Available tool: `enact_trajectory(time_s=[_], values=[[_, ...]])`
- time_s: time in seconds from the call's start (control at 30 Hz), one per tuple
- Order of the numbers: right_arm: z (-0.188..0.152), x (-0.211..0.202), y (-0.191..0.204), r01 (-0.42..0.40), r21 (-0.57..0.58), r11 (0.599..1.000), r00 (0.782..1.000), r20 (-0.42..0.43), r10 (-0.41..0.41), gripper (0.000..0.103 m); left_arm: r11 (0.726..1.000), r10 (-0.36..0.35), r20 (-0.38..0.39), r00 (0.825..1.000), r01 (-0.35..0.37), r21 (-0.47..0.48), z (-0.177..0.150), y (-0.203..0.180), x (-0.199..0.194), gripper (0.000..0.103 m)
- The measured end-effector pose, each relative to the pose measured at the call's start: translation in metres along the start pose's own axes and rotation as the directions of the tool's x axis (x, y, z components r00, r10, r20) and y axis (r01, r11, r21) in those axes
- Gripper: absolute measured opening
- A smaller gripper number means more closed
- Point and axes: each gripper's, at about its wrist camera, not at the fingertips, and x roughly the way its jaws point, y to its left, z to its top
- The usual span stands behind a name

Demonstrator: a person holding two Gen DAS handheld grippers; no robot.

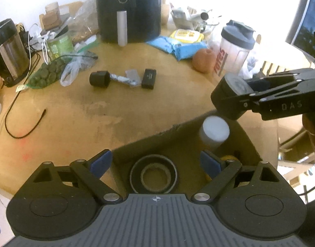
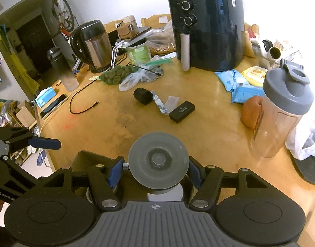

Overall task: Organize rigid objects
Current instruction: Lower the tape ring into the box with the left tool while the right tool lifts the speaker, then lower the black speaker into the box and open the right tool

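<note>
My right gripper (image 2: 155,170) is shut on a black round mount with a grey suction face (image 2: 157,162), held above a cardboard box (image 2: 85,158). The left wrist view shows that gripper (image 1: 239,94) and the mount (image 1: 227,94) over the box's far right corner. My left gripper (image 1: 156,162) hangs open and empty over the box (image 1: 157,133). Inside lie a black ring (image 1: 154,174) and a white-capped bottle (image 1: 214,131). On the table sit a black cylinder (image 1: 98,78), a foil-wrapped piece (image 1: 120,78) and a small black box (image 1: 148,78).
A black air fryer (image 1: 128,10) stands at the back of the wooden table, a kettle (image 1: 9,51) at the left. A shaker bottle (image 1: 235,47), an orange fruit (image 1: 203,60) and blue packs (image 1: 178,47) crowd the right. A black cable (image 1: 23,127) lies at the left.
</note>
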Motion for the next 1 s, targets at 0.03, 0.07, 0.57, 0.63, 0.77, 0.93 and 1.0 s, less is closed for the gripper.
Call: enact_trajectory(time_s=[0.03,0.07,0.57,0.63,0.77,0.93,1.0], values=[[-0.001,0.0,0.0,-0.001,-0.001,1.0,1.0,-0.002,0.001,0.068,1.0,-0.006,-0.003,1.0,0.006,-0.006,-0.002,0.0,-0.001,0.094],[-0.002,0.0,0.001,-0.003,-0.001,1.0,1.0,-0.005,0.003,0.068,1.0,-0.009,-0.002,1.0,0.009,-0.012,-0.004,0.0,-0.002,0.094],[-0.018,0.013,0.025,-0.103,-0.074,0.992,0.993,-0.069,0.097,0.068,0.998,0.009,0.009,1.0,-0.009,-0.069,-0.022,-0.004,-0.017,0.092],[-0.019,0.017,0.029,-0.109,-0.087,0.99,0.992,-0.08,0.102,0.068,0.997,0.018,0.013,1.0,-0.016,-0.077,-0.024,-0.002,-0.019,0.092],[-0.02,0.025,0.036,-0.104,-0.128,0.986,0.991,-0.095,0.092,0.068,0.994,0.032,0.011,0.999,-0.031,-0.108,-0.028,0.003,-0.023,0.092],[-0.019,0.039,0.043,-0.091,-0.191,0.977,0.992,-0.107,0.071,0.068,0.99,0.053,0.014,0.999,-0.05,-0.135,-0.032,0.009,-0.028,0.092],[-0.019,0.045,0.046,-0.082,-0.219,0.972,0.992,-0.11,0.058,0.068,0.988,0.059,0.018,0.998,-0.056,-0.144,-0.034,0.01,-0.03,0.092]])
